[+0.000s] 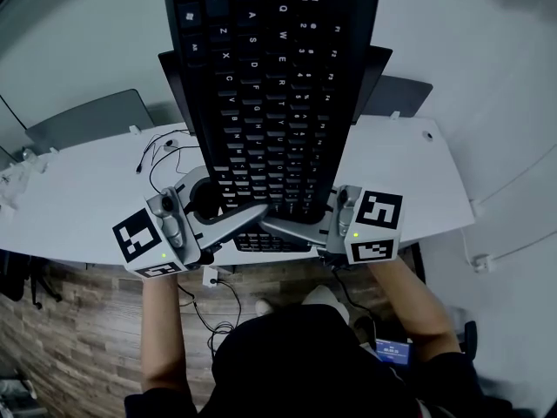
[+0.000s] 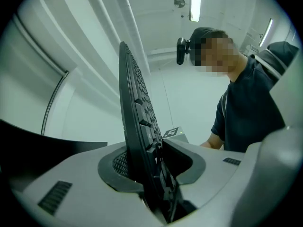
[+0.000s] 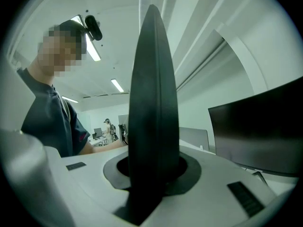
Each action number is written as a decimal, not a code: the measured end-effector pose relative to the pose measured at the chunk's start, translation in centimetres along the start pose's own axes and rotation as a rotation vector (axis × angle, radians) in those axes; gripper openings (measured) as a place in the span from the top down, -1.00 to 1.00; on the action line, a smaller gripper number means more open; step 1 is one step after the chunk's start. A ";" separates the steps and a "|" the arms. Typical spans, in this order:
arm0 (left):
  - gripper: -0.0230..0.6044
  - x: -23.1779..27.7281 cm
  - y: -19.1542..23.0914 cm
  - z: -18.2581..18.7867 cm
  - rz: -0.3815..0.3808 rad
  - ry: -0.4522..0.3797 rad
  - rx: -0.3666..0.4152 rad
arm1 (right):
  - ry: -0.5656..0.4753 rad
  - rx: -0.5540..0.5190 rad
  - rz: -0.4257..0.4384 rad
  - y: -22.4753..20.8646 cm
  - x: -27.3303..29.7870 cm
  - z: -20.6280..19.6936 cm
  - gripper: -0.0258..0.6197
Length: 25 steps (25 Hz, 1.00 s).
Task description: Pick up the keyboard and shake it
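We have the keyboard upright and clear of the tabletop, the right claw clamped on its near end and the left claw slack and part open around it; lifting looks done, shaking seemingly remains.

Right claw clamped; left claw perhaps.

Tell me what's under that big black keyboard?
Under the keyboard you can see a white desk, thin cables and a dark monitor's edges. The desk's middle is hidden.
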<state>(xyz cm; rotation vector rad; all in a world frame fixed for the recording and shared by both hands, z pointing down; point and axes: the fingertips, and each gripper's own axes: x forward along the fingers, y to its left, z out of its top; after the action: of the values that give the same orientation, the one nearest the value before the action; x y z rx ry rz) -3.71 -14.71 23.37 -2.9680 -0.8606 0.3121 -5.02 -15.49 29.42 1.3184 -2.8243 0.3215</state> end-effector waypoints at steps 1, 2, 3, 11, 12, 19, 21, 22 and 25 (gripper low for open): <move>0.46 0.0 0.1 0.0 0.006 0.005 0.005 | 0.002 -0.004 -0.004 -0.1 -0.1 0.1 0.64; 0.43 -0.1 0.3 0.0 0.016 0.009 0.012 | 0.005 -0.008 -0.009 -0.2 -0.2 0.1 0.64; 0.41 -0.2 0.4 -0.1 0.027 0.014 0.020 | 0.008 -0.013 -0.015 -0.3 -0.2 0.1 0.64; 0.31 -1.2 1.2 -1.3 0.123 0.093 0.112 | 0.029 -0.071 -0.075 -1.2 -0.8 -0.2 0.64; 0.30 -1.3 1.5 -1.7 0.137 0.102 0.127 | 0.033 -0.081 -0.086 -1.5 -0.9 -0.4 0.64; 0.28 -3.4 2.4 -2.7 0.287 0.203 0.264 | 0.077 -0.157 -0.180 -2.3 -1.5 -0.8 0.64; 0.28 -4.1 2.8 -2.7 0.354 0.240 0.326 | 0.092 -0.185 -0.219 -2.5 -1.9 -0.6 0.64; 0.28 -4.3 3.0 -2.7 0.381 0.255 0.353 | 0.101 -0.198 -0.240 -2.8 -2.1 -0.6 0.64; 0.28 -4.4 3.5 -2.4 0.425 0.288 0.418 | 0.133 -0.237 -0.305 -4.2 -2.9 -0.4 0.64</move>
<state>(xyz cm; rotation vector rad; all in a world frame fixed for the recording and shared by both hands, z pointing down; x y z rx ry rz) -5.00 -19.98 26.25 -2.6720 -0.1089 0.0570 0.00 -15.81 30.26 1.5745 -2.4154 0.0619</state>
